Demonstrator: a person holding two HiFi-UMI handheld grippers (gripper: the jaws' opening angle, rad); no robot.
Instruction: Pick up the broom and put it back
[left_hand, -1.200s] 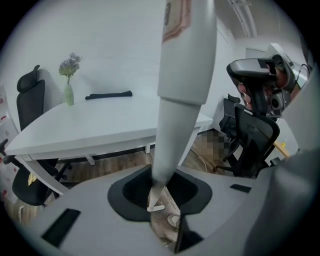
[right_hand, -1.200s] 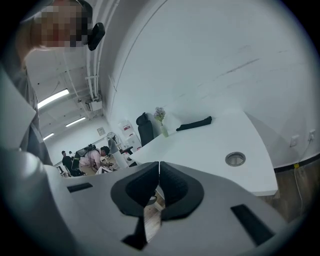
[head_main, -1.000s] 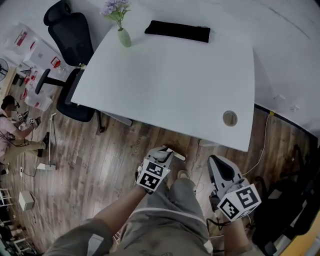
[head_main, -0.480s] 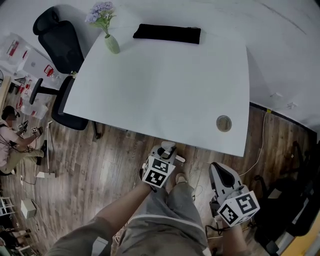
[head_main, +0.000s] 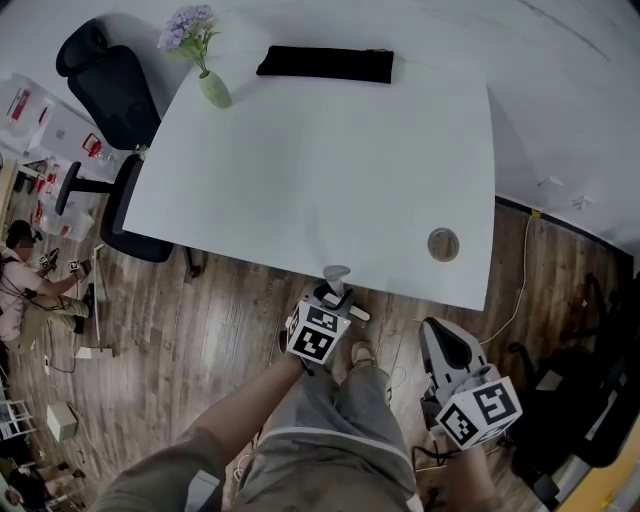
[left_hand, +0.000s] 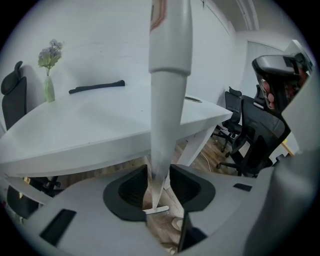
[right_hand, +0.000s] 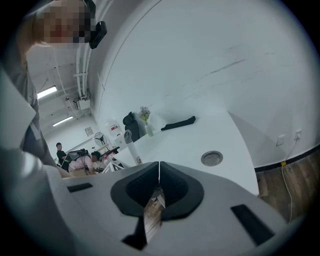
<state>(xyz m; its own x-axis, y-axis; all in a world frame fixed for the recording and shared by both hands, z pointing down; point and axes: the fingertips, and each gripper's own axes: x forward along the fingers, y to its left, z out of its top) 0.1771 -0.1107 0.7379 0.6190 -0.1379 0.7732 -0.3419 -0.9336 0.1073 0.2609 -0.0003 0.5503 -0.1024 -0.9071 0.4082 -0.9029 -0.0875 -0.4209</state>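
Observation:
The broom's pale grey handle (left_hand: 169, 75) stands upright between the jaws of my left gripper (left_hand: 159, 172), with its small white foot (left_hand: 156, 210) on the wood floor below. Those jaws are opening: a strip of floor shows between the left pad (left_hand: 135, 187) and the handle, so the pads no longer press it. From the head view, the left gripper (head_main: 335, 288) sits at the near edge of the white table (head_main: 300, 150), and the handle's top (head_main: 337, 272) pokes out above it. My right gripper (head_main: 438, 332) hangs shut and empty to the right, in front of the table edge (right_hand: 159, 167).
On the table stand a vase of flowers (head_main: 203, 70), a long black item (head_main: 325, 64) and a round cable grommet (head_main: 443, 243). A black office chair (head_main: 105, 90) stands at its left. A person sits on the floor far left (head_main: 25, 285). A cable (head_main: 520, 290) trails along the right.
My left gripper has moved forward to the table's near edge with the broom handle, whose top now shows above it. The right gripper has barely shifted.

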